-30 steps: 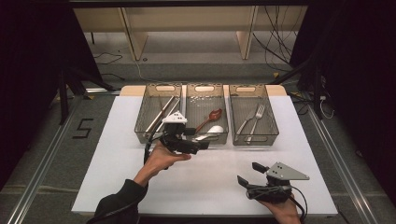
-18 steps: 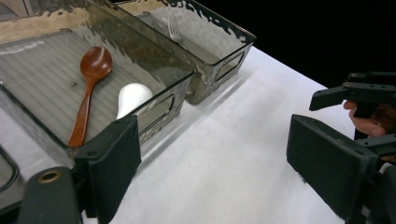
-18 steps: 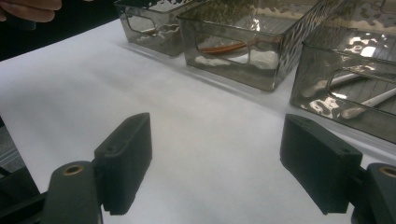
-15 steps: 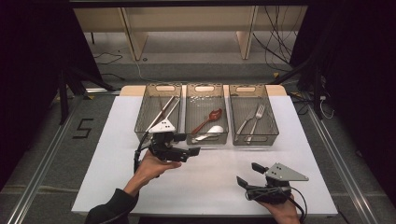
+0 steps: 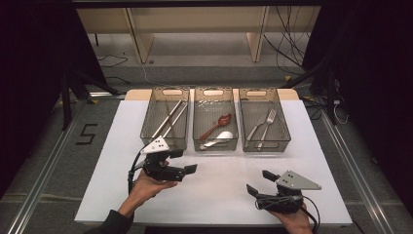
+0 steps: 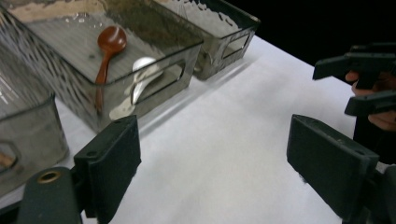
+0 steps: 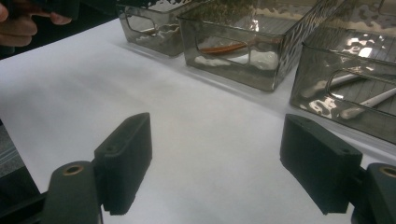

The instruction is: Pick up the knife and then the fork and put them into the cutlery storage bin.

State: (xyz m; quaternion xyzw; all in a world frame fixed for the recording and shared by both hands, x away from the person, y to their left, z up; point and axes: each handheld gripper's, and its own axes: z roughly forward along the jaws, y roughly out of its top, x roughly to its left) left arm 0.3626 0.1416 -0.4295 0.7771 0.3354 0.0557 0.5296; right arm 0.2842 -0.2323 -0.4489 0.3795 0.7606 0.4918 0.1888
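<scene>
Holding both tools low over the white table (image 5: 219,195), we keep our right gripper (image 5: 262,184) nearest us, jaws spread wide and empty. Our left gripper (image 5: 184,161), tilted sideways in the hand, also gapes with nothing between its flat black pads. Beyond stand three smoky, dimpled plastic bins; the middle bin (image 5: 215,141) cradles a glossy brown spoon (image 5: 218,125) and a white spoon (image 5: 220,138).

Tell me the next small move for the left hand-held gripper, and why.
Probably draw the left hand-held gripper toward the table's near edge. Its jaws are open and empty, the spoons lie in the middle bin, and no loose cutlery lies on the table.
</scene>
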